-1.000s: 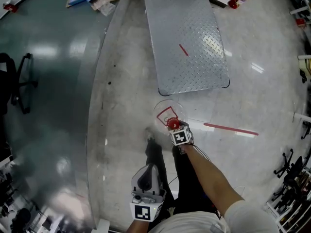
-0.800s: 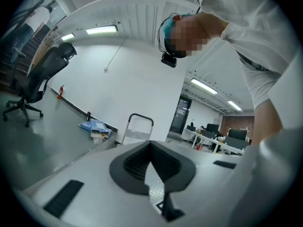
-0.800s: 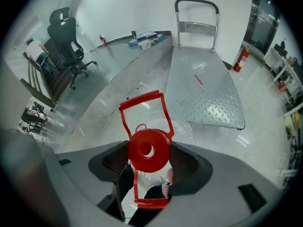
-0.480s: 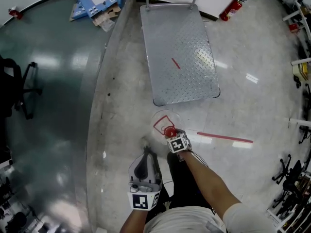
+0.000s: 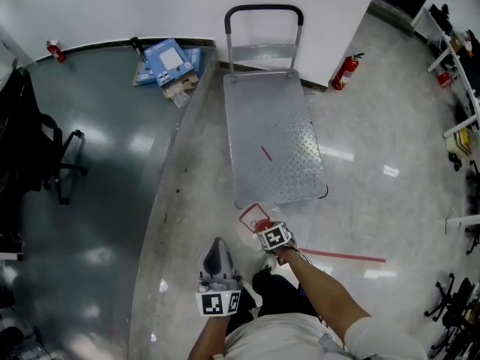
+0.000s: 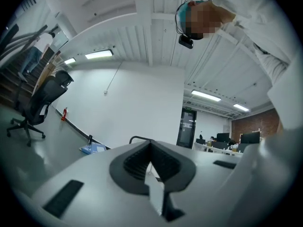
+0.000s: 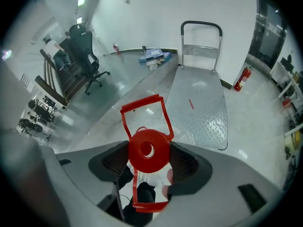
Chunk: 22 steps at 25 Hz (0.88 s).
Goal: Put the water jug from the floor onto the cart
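Moved: since the earlier frame the head view has pulled back, so the whole cart [image 5: 274, 145] and its handle [image 5: 264, 9] now show, and the water jug [image 5: 253, 217] sits lower in the frame.
Right tool [image 5: 268, 232]: clenched on the jug's neck, with a jaw on each side of the red cap [image 7: 149, 149].
Left tool [image 6: 151, 162]: jaws pressed together on nothing, held low at lower centre of the head view and pointing away from the jug.
Jug: lower centre, just short of the cart's near edge. I cannot tell whether it is off the floor [image 5: 375, 201].
Step in hand: probably carrying the jug to the deck.
Doing it well: keep the neck grip firm and the jug upright, clear the deck's edge, and set it down well in from the rim.
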Tool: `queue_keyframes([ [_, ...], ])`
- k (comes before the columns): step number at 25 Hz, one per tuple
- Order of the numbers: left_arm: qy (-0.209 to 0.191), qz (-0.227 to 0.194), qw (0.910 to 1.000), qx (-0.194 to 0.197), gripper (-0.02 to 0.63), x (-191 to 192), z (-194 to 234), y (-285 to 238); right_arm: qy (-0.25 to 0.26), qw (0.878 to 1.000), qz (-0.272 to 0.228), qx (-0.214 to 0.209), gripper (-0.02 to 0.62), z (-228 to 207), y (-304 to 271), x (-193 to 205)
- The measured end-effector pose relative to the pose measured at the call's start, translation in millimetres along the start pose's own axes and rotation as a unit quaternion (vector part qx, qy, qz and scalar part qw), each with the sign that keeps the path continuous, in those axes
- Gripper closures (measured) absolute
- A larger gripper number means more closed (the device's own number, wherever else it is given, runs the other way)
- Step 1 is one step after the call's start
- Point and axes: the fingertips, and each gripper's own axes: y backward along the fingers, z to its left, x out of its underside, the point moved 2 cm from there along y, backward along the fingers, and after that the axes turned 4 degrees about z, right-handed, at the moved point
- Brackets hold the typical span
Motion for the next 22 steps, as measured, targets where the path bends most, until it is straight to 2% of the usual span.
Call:
queue_keyframes([
  [8,-0.01,-0.026,0.9996,-0.003,0.603,-28.4,-5.7,-40.5,0.021,1.0,-0.002,0.001,0.319,-27.3,31.4,-48.8],
  [12,-0.01,-0.03,0.9994,0.016,0.603,-34.1,2.6,-79.8,0.028,1.0,0.001,-0.006,0.319,-35.6,31.3,-79.7],
  [18,-0.017,-0.029,0.998,0.053,0.603,-51.2,20.8,-131.7,0.047,0.999,0.002,0.011,0.319,-49.8,32.6,-120.7],
  [22,-0.013,-0.033,0.9979,0.054,0.603,-60.5,33.4,-156.0,0.059,0.998,0.009,0.009,0.319,-58.7,29.9,-143.8],
])
